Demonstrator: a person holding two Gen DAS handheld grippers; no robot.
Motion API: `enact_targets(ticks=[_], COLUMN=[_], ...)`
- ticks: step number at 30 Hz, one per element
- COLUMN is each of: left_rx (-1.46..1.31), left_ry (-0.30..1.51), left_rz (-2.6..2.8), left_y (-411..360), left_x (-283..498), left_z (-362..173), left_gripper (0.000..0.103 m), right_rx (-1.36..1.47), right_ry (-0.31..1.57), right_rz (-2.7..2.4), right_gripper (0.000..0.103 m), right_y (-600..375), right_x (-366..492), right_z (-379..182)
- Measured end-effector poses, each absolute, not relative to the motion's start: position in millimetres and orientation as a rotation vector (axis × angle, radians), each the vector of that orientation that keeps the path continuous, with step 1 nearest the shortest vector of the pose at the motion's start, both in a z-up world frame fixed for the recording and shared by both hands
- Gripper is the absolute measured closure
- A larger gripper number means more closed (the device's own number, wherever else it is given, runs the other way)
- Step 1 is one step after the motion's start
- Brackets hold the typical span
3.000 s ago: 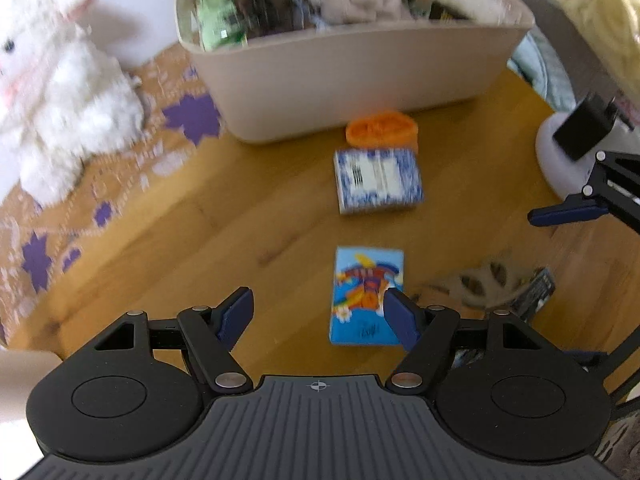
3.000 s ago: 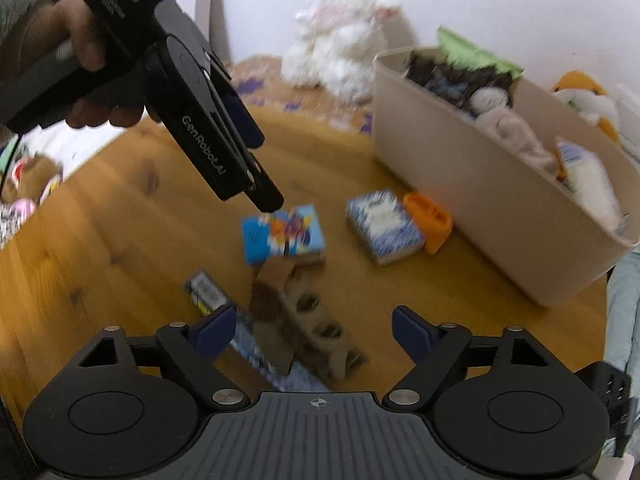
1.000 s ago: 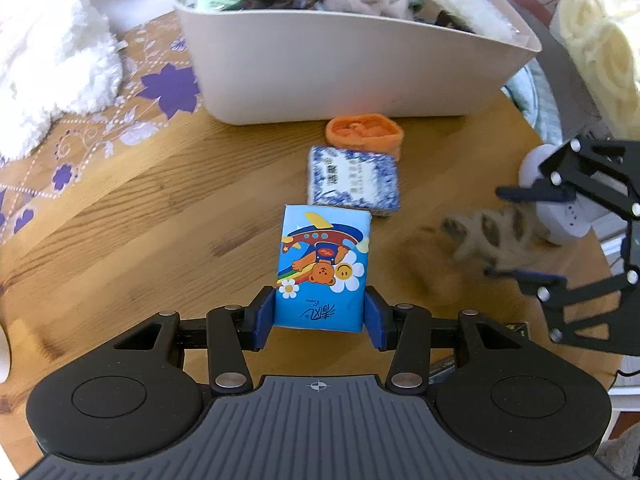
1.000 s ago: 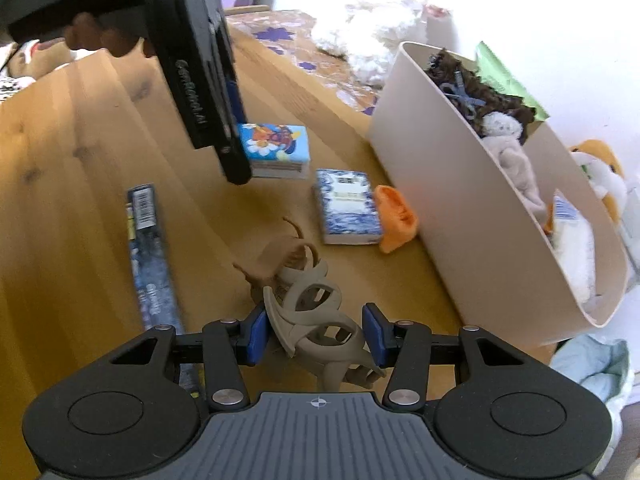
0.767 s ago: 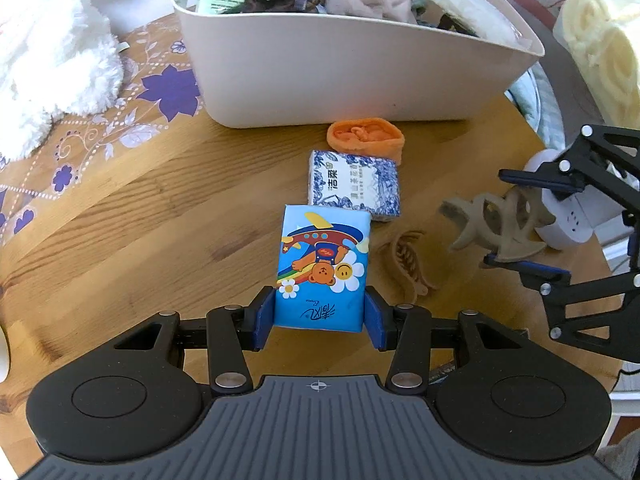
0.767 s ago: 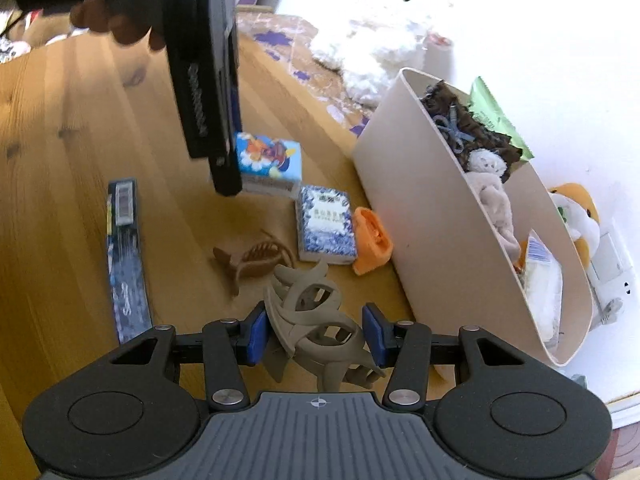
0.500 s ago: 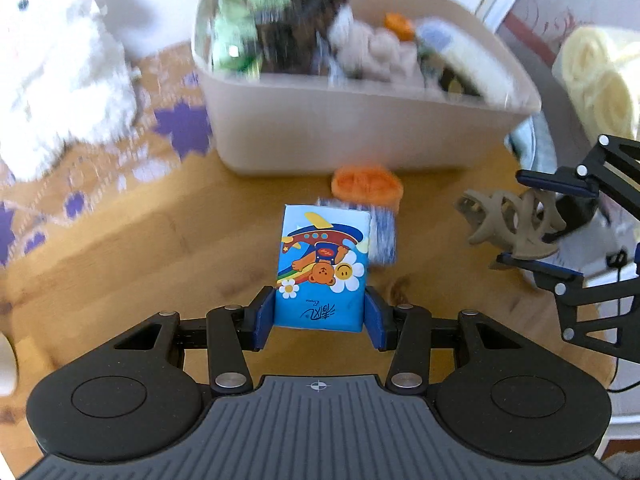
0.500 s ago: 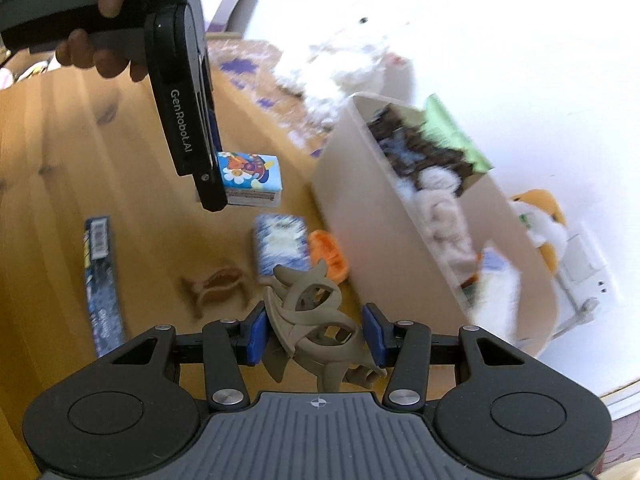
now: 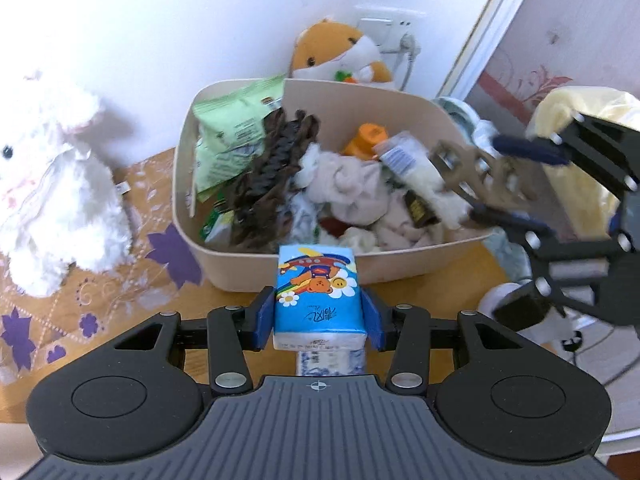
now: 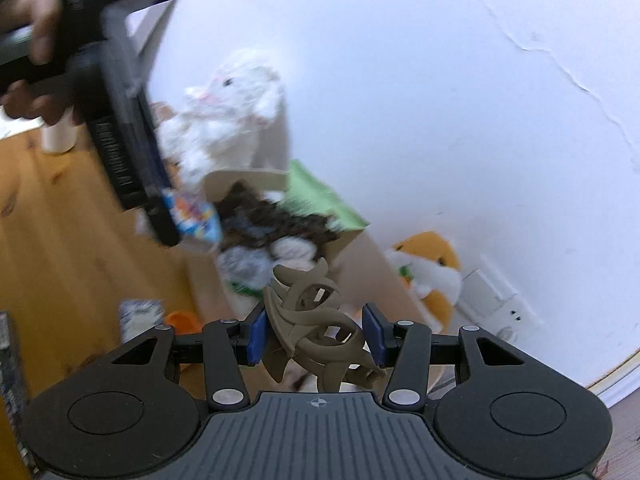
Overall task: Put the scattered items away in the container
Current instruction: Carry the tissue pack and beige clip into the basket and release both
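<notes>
Beige plastic, oval and already heaped with soft odds and ends, the storage bin [image 9: 404, 258] sits against the white wall with both tools raised toward it. The left gripper [image 9: 319, 320] is clamped on a blue cartoon-printed tissue pack [image 9: 318, 294], which hangs at the bin's near rim, not yet over the contents. The right gripper [image 10: 316, 336] pinches a taupe plastic claw hair clip [image 10: 316, 320]; from the left camera that clip [image 9: 484, 184] hovers over the bin's right end, above a white tube.

To finish this well, I'd carry the tissue pack further forward past the rim before letting go, aiming at the lower middle of the pile so it does not slide back out. The clip looks about ready to drop; a low release would keep it from bouncing off the heap.

Half a second ago both loads were down near the wooden tabletop [image 10: 60, 240], in front of the bin; now they have been lifted and swung toward its opening. Left on the table are a blue-and-white patterned tissue pack [image 10: 140, 314] and a small orange piece [image 10: 184, 320].
</notes>
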State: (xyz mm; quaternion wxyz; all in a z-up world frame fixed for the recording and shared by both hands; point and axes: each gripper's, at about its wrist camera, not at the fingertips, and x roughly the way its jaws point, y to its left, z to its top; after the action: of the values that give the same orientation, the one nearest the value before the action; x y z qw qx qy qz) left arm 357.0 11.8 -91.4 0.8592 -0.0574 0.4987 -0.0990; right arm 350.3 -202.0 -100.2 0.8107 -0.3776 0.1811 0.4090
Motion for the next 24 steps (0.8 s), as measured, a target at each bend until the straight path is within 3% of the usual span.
enact_targets(ticks=[14, 24], left_rx=[-0.105, -0.095], left_ry=[0.969, 0.893], left_rz=[-0.239, -0.127], left_y=[15, -2], left_x=[362, 424], left_z=[-57, -55], left_gripper=[0.057, 0.057], right_rx=[-0.732, -0.582], right_ry=[0.392, 0.493], right_rz=[0.814, 0.752], right_gripper=[0.057, 0.057], right_y=[-202, -203], right_x=[387, 420], right_z=[-92, -99])
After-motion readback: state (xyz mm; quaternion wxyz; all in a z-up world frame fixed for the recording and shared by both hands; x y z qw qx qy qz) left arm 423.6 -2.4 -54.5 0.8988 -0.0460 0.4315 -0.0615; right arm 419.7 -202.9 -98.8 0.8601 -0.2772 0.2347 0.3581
